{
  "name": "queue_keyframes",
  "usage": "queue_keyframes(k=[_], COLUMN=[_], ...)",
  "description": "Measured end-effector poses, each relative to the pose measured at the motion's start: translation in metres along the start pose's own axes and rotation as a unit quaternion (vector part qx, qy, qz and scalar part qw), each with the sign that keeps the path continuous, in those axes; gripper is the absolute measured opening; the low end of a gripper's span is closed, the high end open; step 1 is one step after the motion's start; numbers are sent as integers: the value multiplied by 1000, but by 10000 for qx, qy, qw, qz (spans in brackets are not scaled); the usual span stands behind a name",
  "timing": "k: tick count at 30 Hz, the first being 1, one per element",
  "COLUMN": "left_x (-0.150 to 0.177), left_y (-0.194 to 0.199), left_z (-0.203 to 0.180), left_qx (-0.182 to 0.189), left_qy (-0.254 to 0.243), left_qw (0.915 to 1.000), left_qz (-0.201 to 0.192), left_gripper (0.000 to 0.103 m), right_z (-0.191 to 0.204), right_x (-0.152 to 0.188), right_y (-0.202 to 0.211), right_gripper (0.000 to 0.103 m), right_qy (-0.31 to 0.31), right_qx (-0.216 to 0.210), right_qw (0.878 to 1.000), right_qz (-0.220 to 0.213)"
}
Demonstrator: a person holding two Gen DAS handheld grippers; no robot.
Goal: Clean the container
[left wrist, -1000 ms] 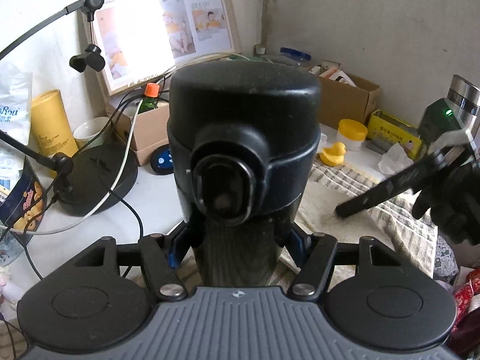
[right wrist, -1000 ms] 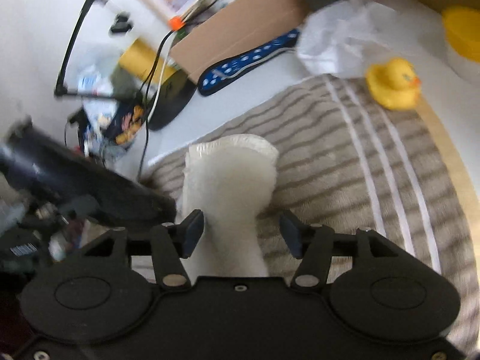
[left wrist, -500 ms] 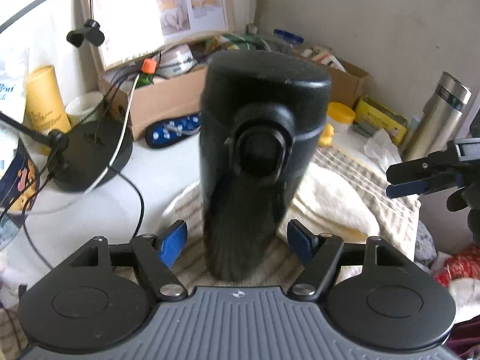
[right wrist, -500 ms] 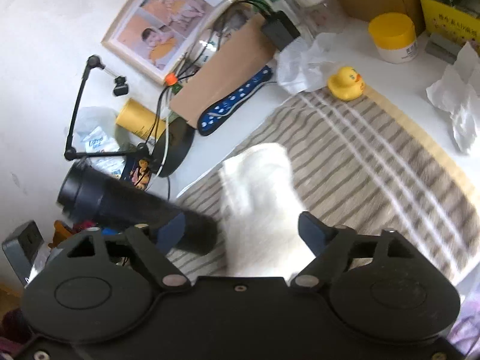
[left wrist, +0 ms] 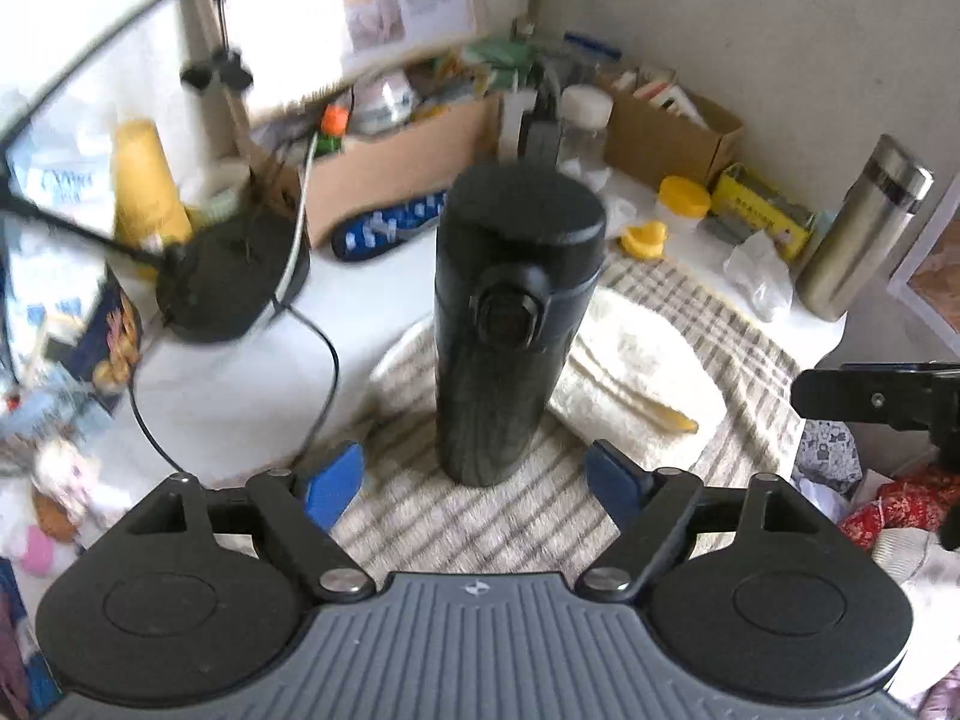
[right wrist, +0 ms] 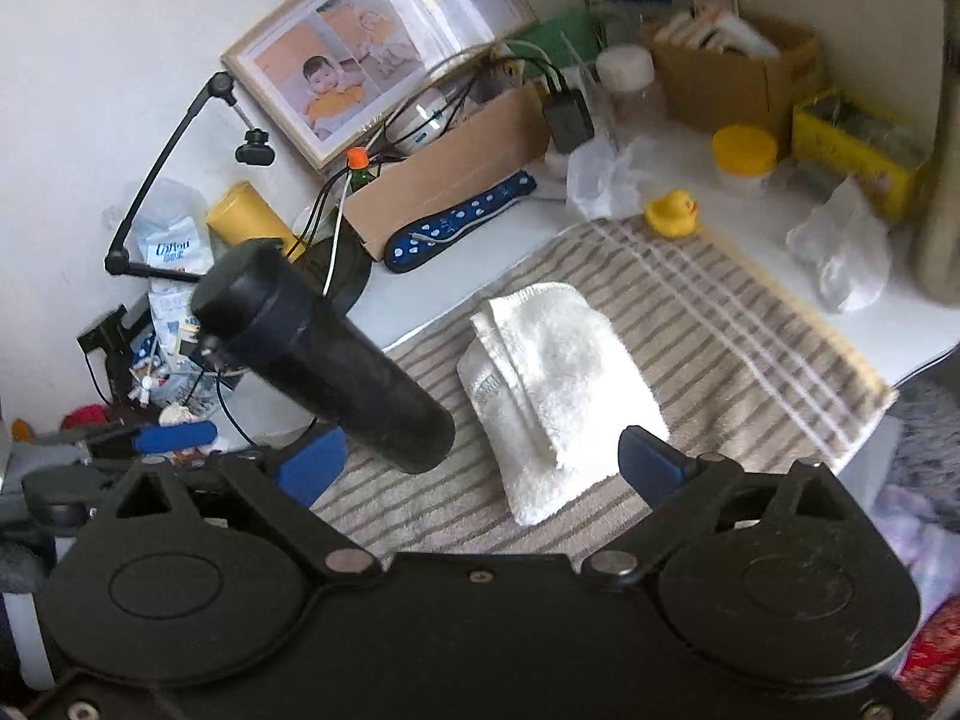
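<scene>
A black flask with a round lid button point(left wrist: 504, 330) stands upright on the striped mat point(left wrist: 480, 516); it also shows in the right wrist view point(right wrist: 324, 360). My left gripper point(left wrist: 477, 480) is open and empty, just short of the flask's base. A folded white cloth point(left wrist: 630, 378) lies on the mat to the flask's right, also in the right wrist view point(right wrist: 552, 378). My right gripper point(right wrist: 480, 459) is open and empty, above the near end of the cloth and apart from it.
A steel flask point(left wrist: 858, 234) stands at the mat's far right. A yellow duck point(right wrist: 672, 213), a yellow-lidded jar point(right wrist: 744, 156), cardboard boxes point(right wrist: 444, 186), crumpled plastic point(right wrist: 840, 246) and a black stand base with cables point(left wrist: 228, 276) crowd the back and left.
My left gripper let go of the black flask, opened and backed away; the flask now stands on the mat. My right gripper released the white cloth, opened wide and rose away from it.
</scene>
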State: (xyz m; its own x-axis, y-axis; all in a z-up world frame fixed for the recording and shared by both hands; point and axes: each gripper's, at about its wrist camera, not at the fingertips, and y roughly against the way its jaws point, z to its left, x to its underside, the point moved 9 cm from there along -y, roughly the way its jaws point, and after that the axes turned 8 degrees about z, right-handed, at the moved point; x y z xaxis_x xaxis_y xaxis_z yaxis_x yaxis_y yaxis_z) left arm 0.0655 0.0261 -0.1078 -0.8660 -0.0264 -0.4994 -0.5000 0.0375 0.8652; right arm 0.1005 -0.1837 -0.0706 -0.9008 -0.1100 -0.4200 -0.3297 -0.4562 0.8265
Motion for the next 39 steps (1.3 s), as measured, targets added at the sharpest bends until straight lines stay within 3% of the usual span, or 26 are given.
queue_keyframes(k=[3,11,22,39], left_x=[-1,3,4,4], left_y=[12,34,62,75], left_z=[-2,-3,-12,-20], left_qx=[2,635,194,522], left_qy=[-64,255,-158,-232], left_qw=[9999,9974,9989,9965], left_qz=[-102,-243,-405,-618], left_gripper=[81,81,81,81], right_z=[15,43,67,73], right_x=[2,14,24,33], right_y=[18,42,53,55], right_gripper=[98,98,98,98], right_qy=[2,117,304,297], right_qx=[167,489,699,773], right_qw=[9998,9987,9971,9965], right_qz=[-65,-4,75,101])
